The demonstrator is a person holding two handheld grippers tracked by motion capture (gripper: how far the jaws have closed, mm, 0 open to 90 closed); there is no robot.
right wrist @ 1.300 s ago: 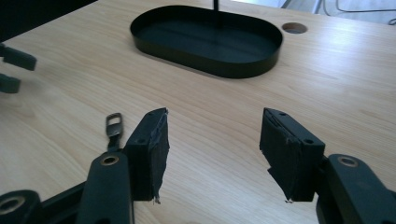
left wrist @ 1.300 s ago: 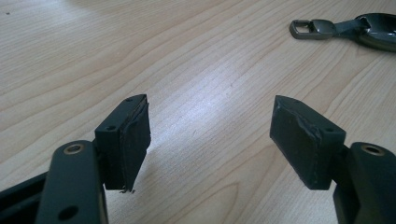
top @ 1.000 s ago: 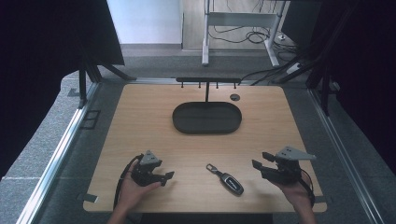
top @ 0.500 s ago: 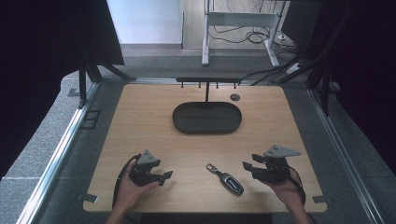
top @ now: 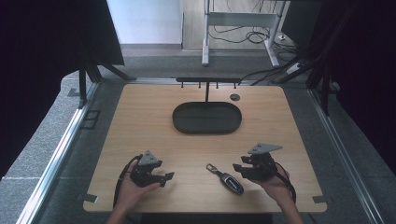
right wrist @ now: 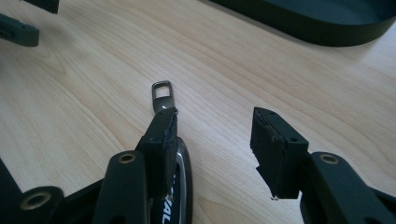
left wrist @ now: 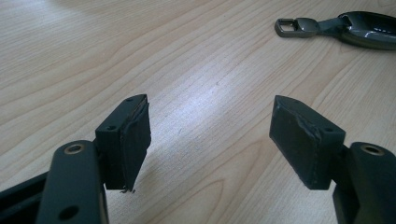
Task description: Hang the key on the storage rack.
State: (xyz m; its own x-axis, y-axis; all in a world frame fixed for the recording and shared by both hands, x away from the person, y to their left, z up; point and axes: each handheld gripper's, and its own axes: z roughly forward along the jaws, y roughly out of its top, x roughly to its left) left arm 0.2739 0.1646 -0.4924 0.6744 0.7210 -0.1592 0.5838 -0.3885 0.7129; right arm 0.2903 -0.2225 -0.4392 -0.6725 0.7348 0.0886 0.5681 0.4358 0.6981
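- Since one second ago, high view: right gripper [top: 243, 171] has moved left and nearer the key fob [top: 227, 178], now just beside its right end; left gripper [top: 161, 177] has barely shifted; key fob has not moved.
- High view: key fob lies on the wooden table [top: 140, 121] near its front edge, between both grippers, metal loop pointing up-left; black oval tray [top: 207, 117] sits well apart at table centre, below a hook rack [top: 208, 81]; each gripper is held by a hand; jaw spread is too small to judge here.
- Left gripper view: jaws stand spread with bare wood between them; key fob [left wrist: 345, 27] lies well ahead at upper right, untouched.
- Right gripper view: jaws stand spread; left jaw overlaps the key fob [right wrist: 175, 158] body, so the body is not yet centred in the gap; contact cannot be confirmed; metal loop projects forward; tray wall [right wrist: 317, 25] shows at top.
- Handling judgement: key fob is probably light and rigid; glossy casing may slip under the pads; grip across the flat sides of the body, not the narrow loop; shift right gripper sideways to straddle before closing.
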